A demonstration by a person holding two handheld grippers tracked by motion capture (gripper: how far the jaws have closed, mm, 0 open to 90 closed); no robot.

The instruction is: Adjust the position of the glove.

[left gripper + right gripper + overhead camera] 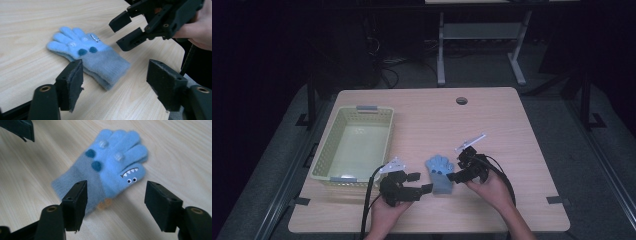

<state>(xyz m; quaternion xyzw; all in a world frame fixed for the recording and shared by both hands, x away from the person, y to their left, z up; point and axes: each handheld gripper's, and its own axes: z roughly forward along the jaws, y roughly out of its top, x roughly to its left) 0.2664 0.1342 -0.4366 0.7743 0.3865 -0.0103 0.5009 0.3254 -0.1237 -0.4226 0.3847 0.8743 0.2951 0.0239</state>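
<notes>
A light blue knitted glove [440, 172] with dark blue dots and a small monster face lies flat on the wooden table [492, 125], near its front edge. My left gripper [420, 182] stands open just left of the glove's cuff, and its jaws frame the glove [92, 58] from the cuff side. My right gripper [457, 167] stands open just right of the glove, over its thumb side [110, 167]. In the left gripper view the right gripper [124, 31] hangs open beyond the glove. Neither gripper touches the glove.
A pale green plastic basket [323, 150] with nothing visible in it stands at the table's left side, close behind the left hand. A round cable hole [461, 100] sits near the far edge. Another table's white frame [441, 50] stands on the floor behind.
</notes>
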